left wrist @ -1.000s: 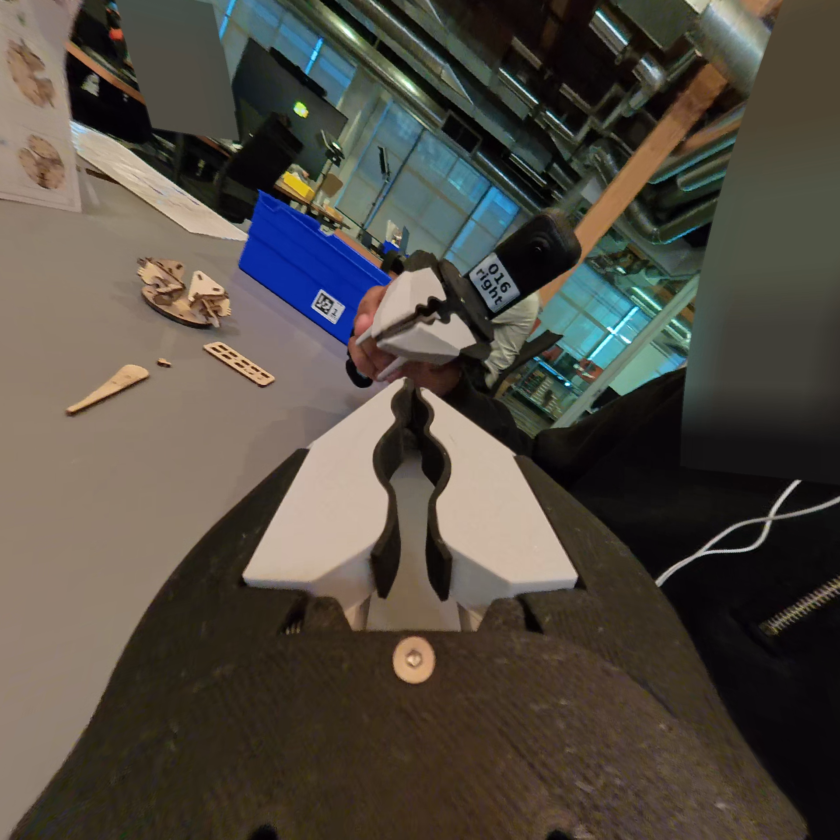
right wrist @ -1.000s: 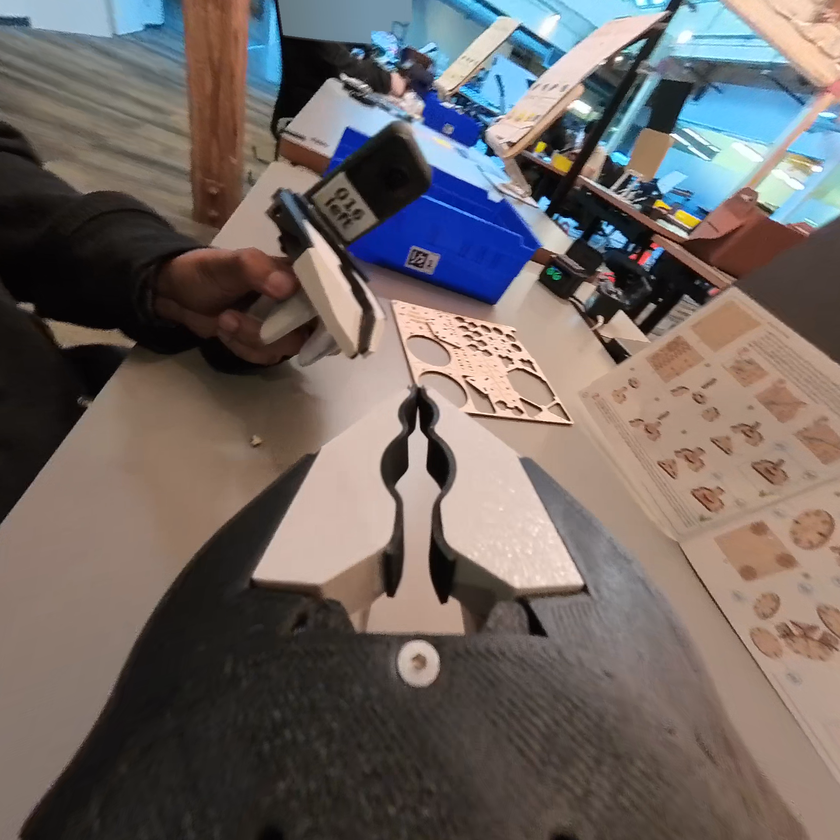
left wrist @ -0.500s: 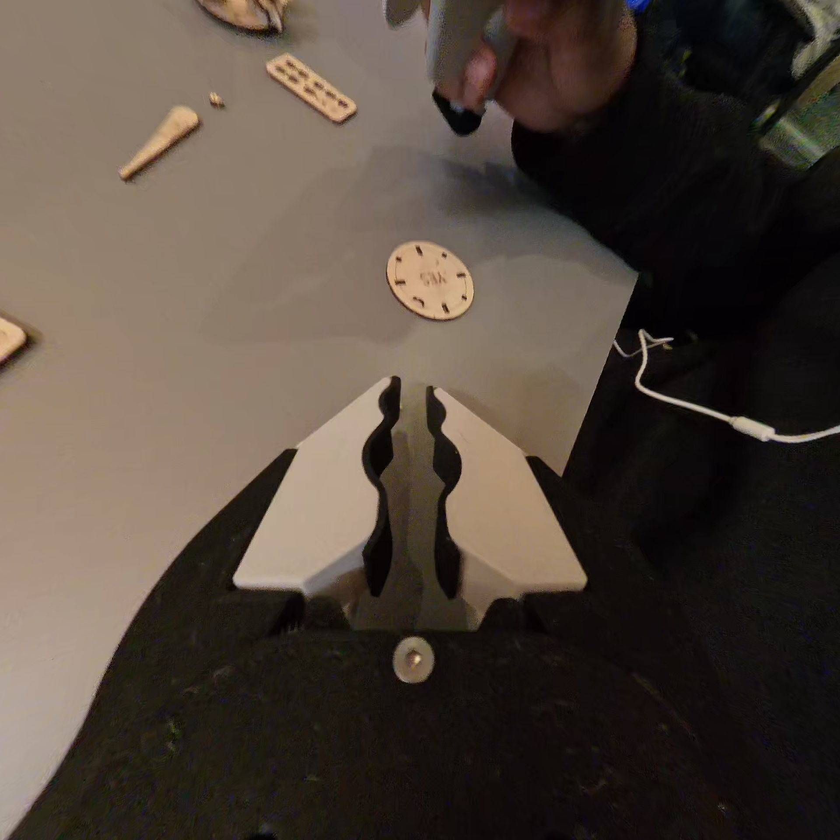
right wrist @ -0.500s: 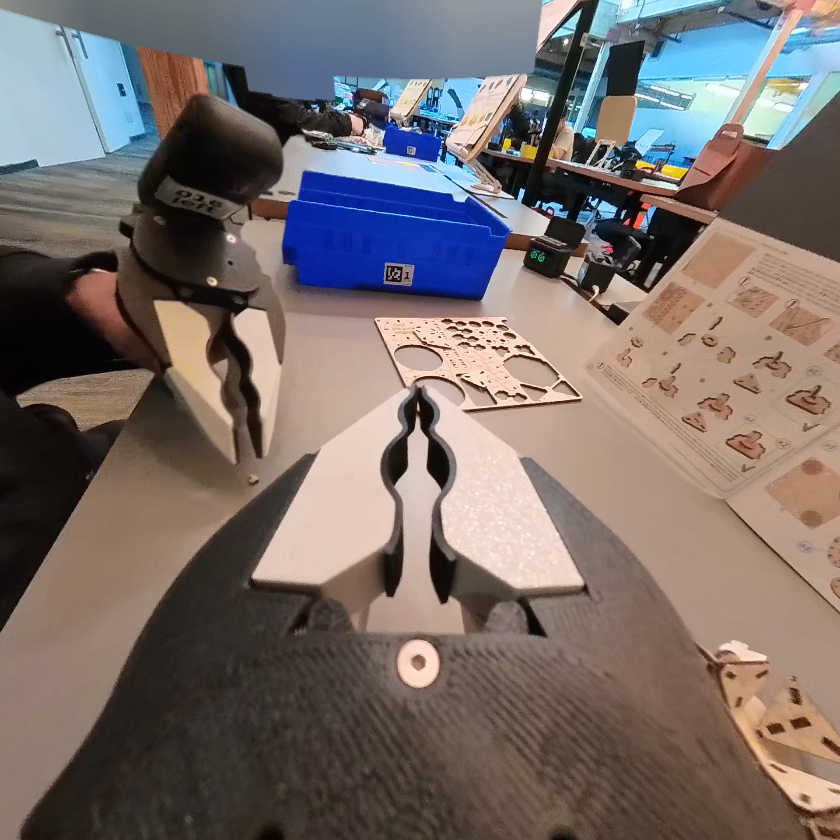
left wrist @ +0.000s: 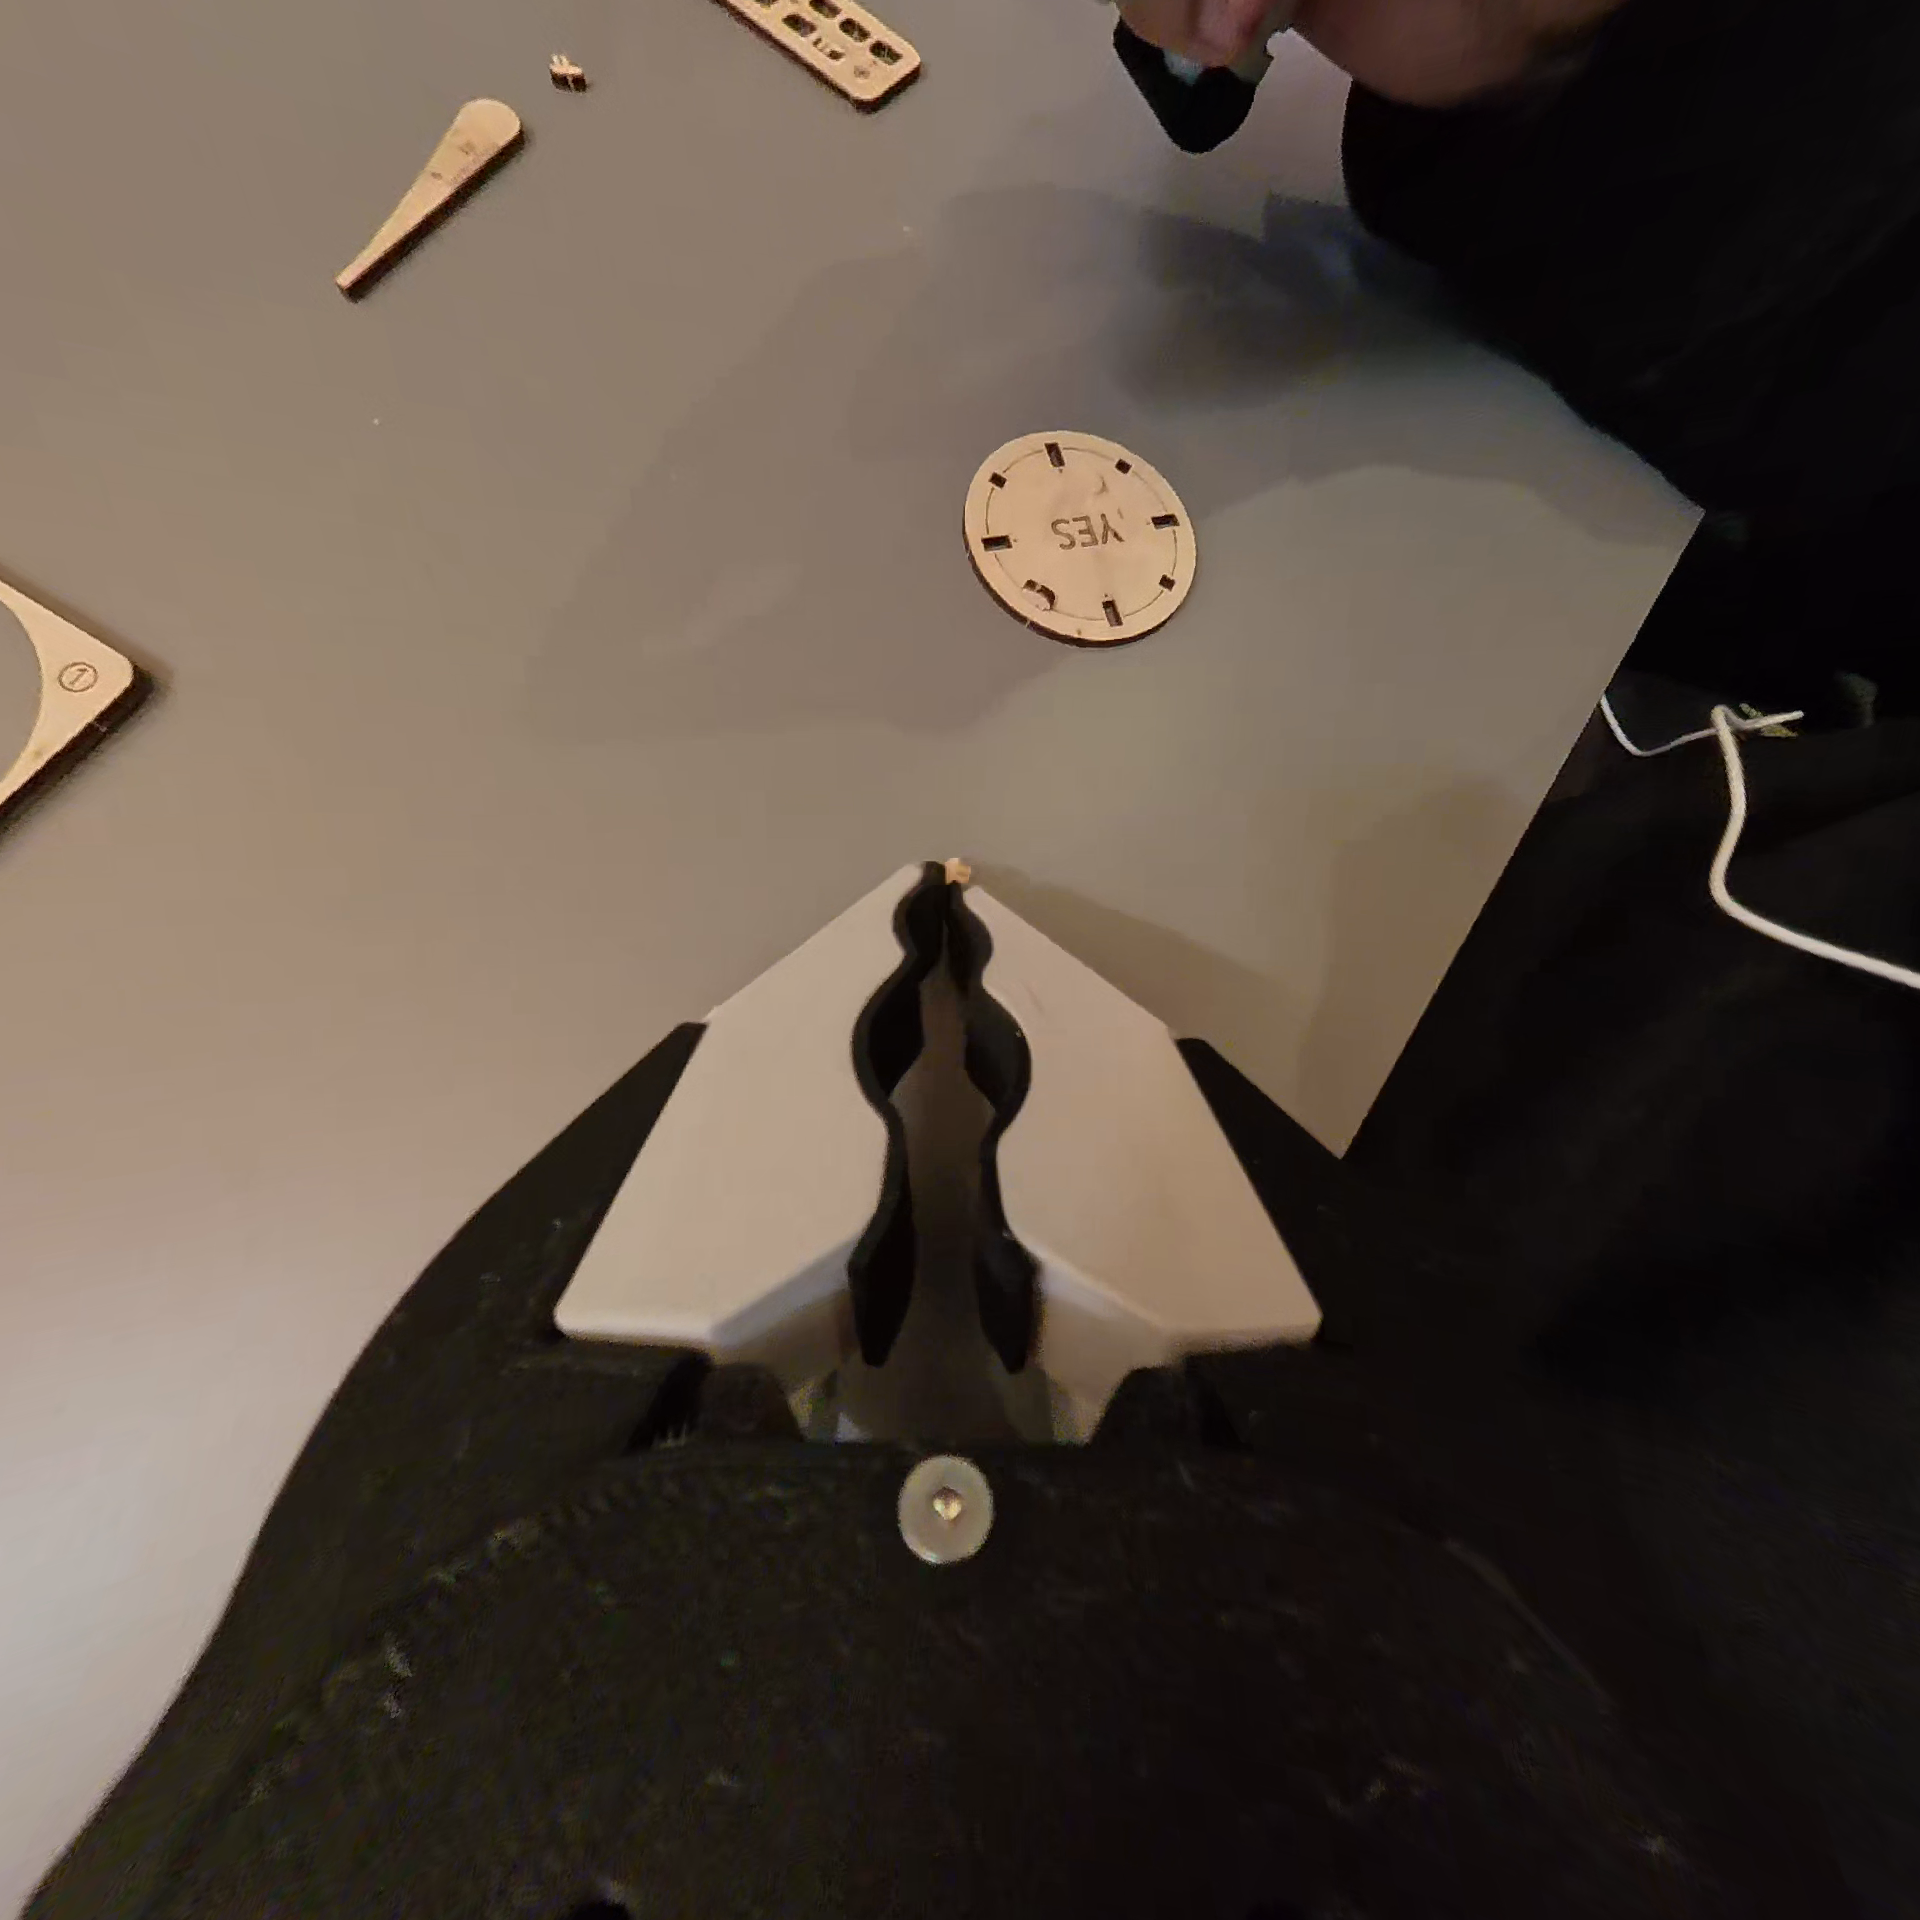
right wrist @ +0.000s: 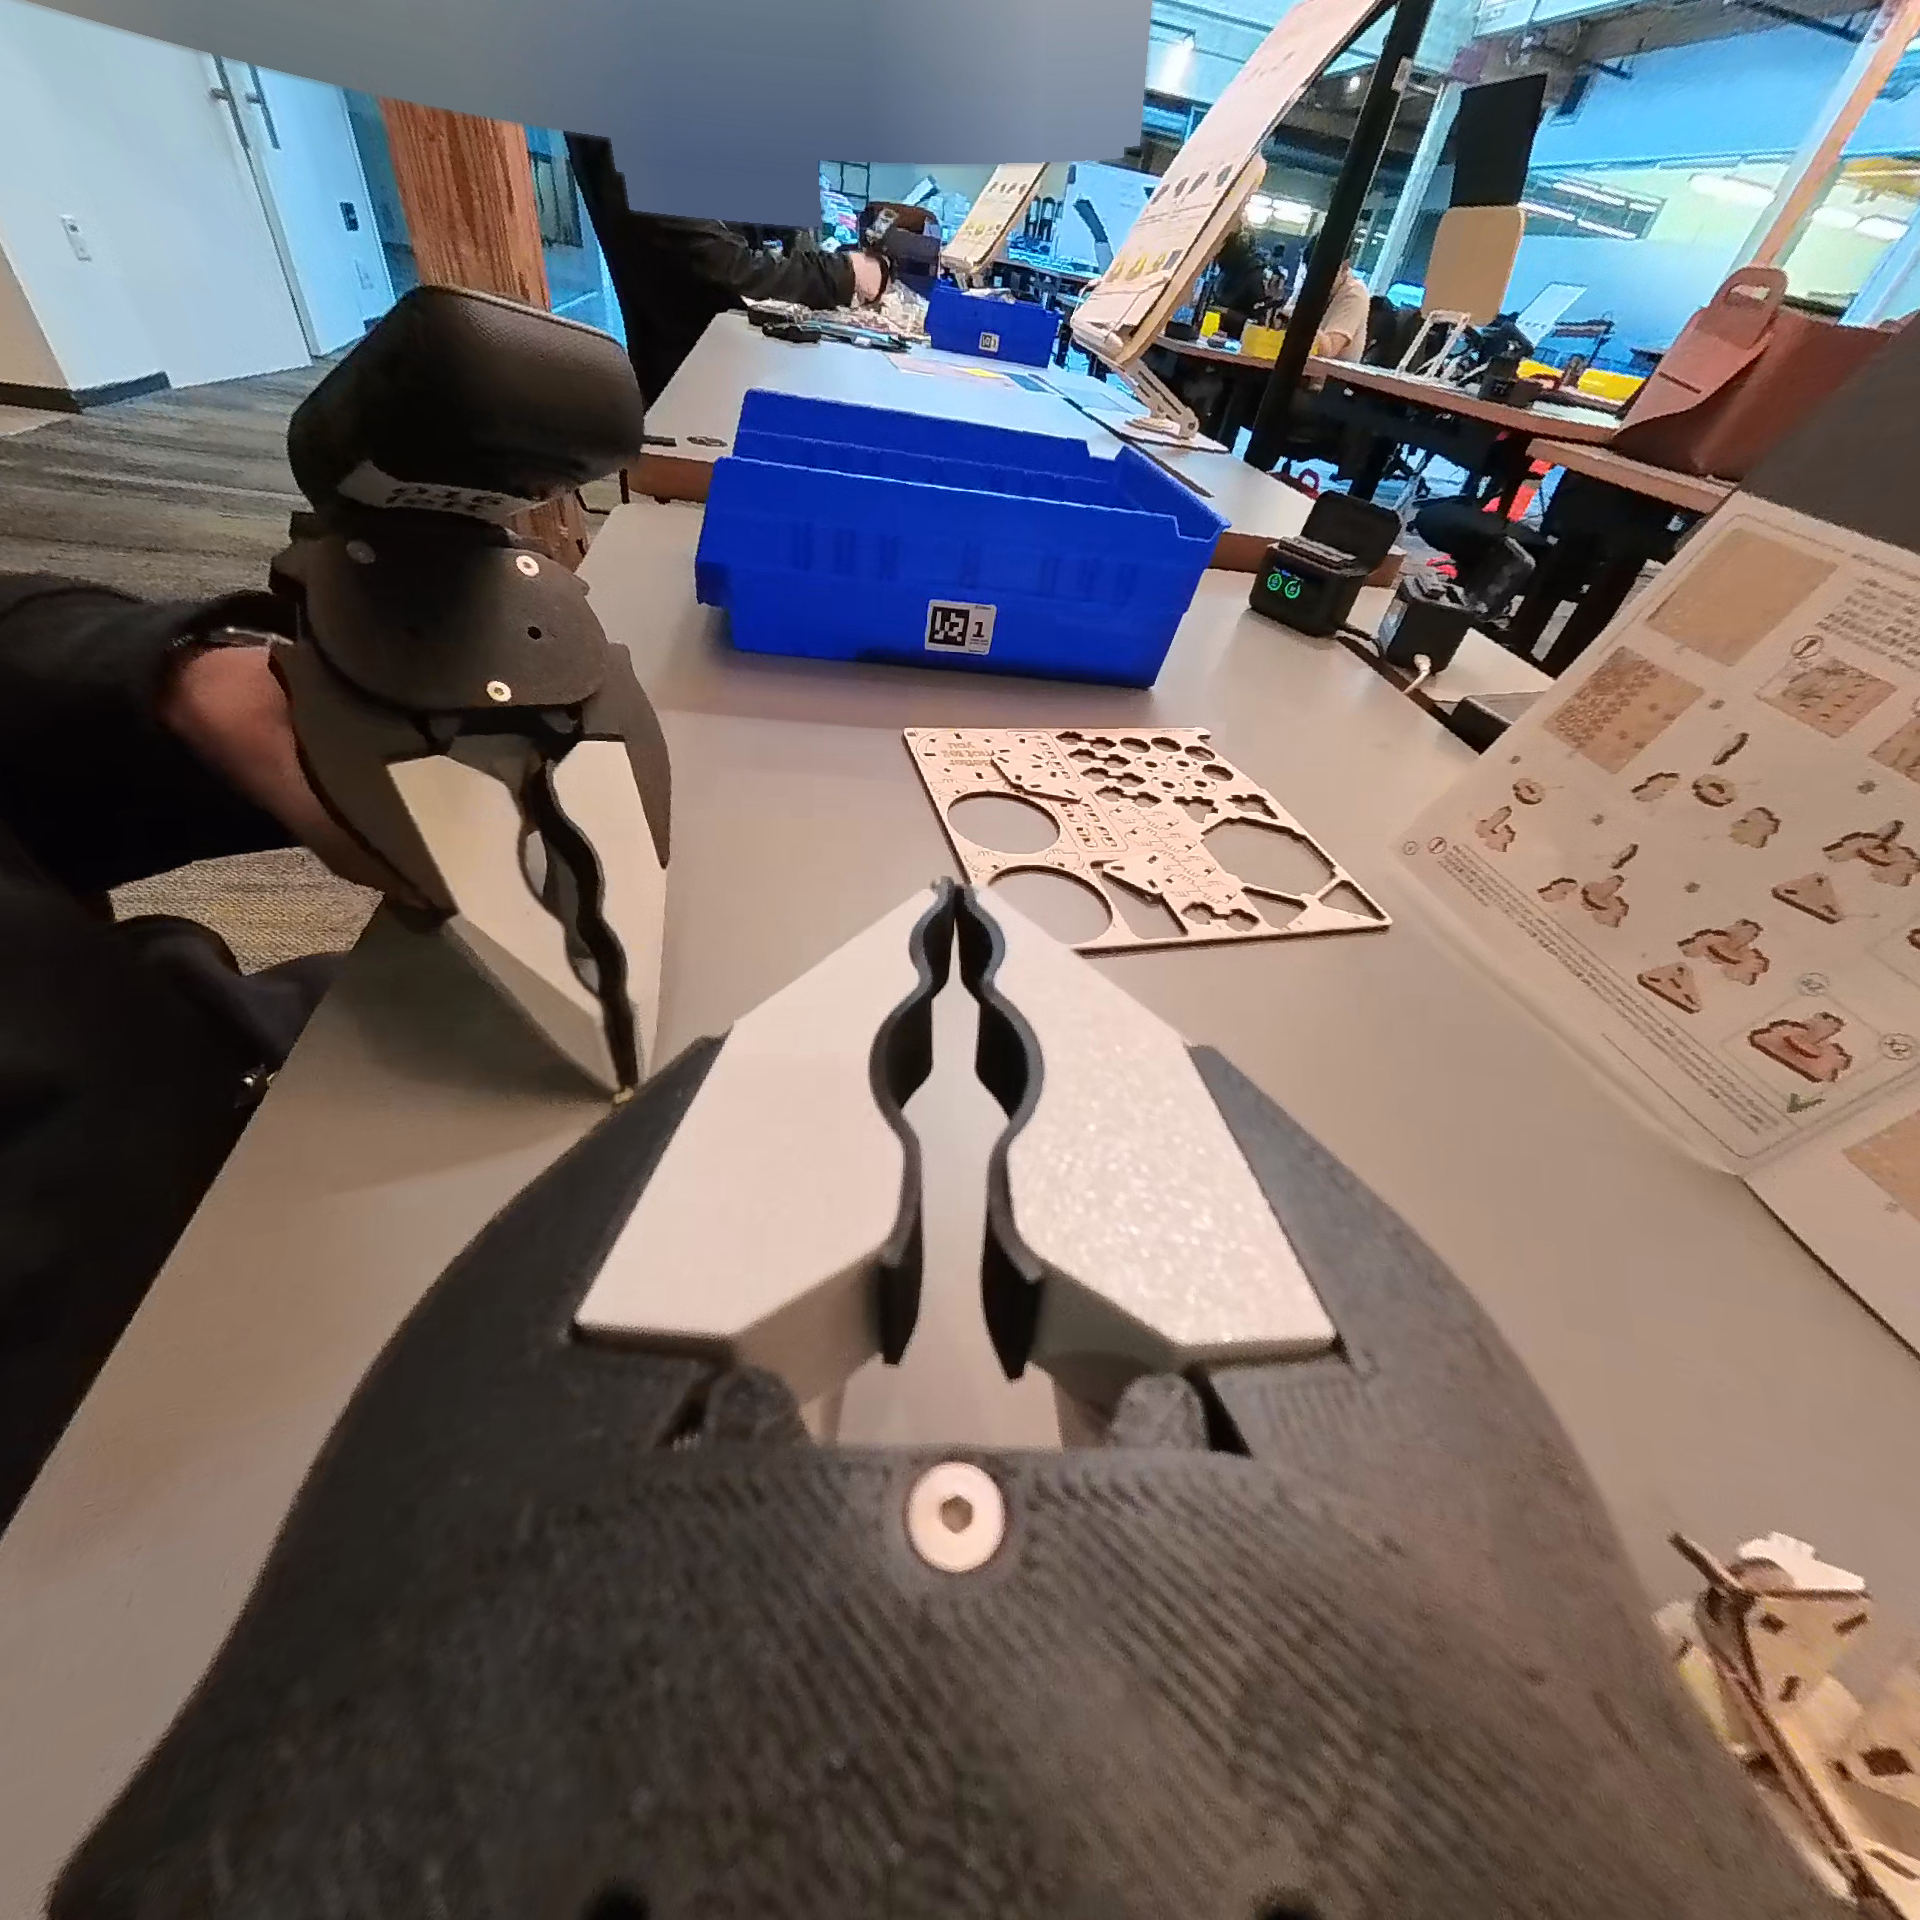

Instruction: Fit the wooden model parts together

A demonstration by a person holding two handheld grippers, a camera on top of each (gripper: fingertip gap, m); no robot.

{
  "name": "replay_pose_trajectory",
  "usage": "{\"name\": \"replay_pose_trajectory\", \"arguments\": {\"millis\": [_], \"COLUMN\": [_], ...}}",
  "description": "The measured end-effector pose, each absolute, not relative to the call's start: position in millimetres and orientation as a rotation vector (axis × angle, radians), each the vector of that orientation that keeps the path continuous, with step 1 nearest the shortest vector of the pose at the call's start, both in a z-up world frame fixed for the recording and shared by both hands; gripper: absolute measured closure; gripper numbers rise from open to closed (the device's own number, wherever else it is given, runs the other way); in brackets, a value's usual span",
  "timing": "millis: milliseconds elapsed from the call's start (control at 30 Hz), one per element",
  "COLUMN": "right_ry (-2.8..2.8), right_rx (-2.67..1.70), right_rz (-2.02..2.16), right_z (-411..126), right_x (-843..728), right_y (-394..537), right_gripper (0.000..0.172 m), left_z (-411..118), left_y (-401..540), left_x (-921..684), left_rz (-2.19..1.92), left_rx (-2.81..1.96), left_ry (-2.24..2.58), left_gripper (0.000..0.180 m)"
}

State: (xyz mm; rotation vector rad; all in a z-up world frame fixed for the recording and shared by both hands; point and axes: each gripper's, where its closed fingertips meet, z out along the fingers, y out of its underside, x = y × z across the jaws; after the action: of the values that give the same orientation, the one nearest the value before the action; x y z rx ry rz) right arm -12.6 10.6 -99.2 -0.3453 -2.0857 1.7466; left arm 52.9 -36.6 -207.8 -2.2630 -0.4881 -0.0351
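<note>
Left tongs (left wrist: 943, 871) point down at the grey table (left wrist: 520, 831), tips closed on a tiny wood chip (left wrist: 956, 869) at the table surface. Wood disc (left wrist: 1081, 538) lies just ahead of them, tapered stick (left wrist: 431, 192) and slotted strip (left wrist: 831, 47) farther ahead-left. Right tongs (right wrist: 956, 902) are closed with nothing between the tips, above the table; punched wood sheet (right wrist: 1143, 831) just ahead-right, blue bin (right wrist: 956, 540) beyond, instruction sheet (right wrist: 1714, 831) to the right.
</note>
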Motion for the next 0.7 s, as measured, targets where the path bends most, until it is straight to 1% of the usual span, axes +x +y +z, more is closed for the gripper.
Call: {"name": "replay_pose_trajectory", "arguments": {"millis": [167, 267, 367, 500, 567, 700], "right_ry": [-2.135, -2.243, -2.332, -2.302, -2.253, -2.169], "right_rx": [-0.317, -0.200, -0.021, 0.183, 0.184, 0.164], "right_rz": [1.741, 1.763, 1.788, 1.905, 1.979, 2.029], "right_z": [-104, -112, -119, -114, -105, -93], "right_x": [-7, 12, 38, 68, 71, 70], "right_y": [5, -6, -18, -30, -32, -32], "right_gripper": [0.172, 0.167, 0.165, 0.167, 0.166, 0.163], "left_z": [-206, -195, -168, -102, -92, -92], "left_y": [-35, -31, -24, -32, -40, -35], "left_x": [53, 53, 58, 58, 55, 65], "left_rz": [-0.023, -0.070, -0.309, -0.799, -0.914, -1.024], "left_rx": [-2.259, -2.178, -1.967, -1.447, -1.330, -1.282], "left_ry": [-0.468, -0.459, -0.480, -0.493, -0.494, -0.465], "left_gripper": [0.180, 0.180, 0.180, 0.180, 0.180, 0.180]}}
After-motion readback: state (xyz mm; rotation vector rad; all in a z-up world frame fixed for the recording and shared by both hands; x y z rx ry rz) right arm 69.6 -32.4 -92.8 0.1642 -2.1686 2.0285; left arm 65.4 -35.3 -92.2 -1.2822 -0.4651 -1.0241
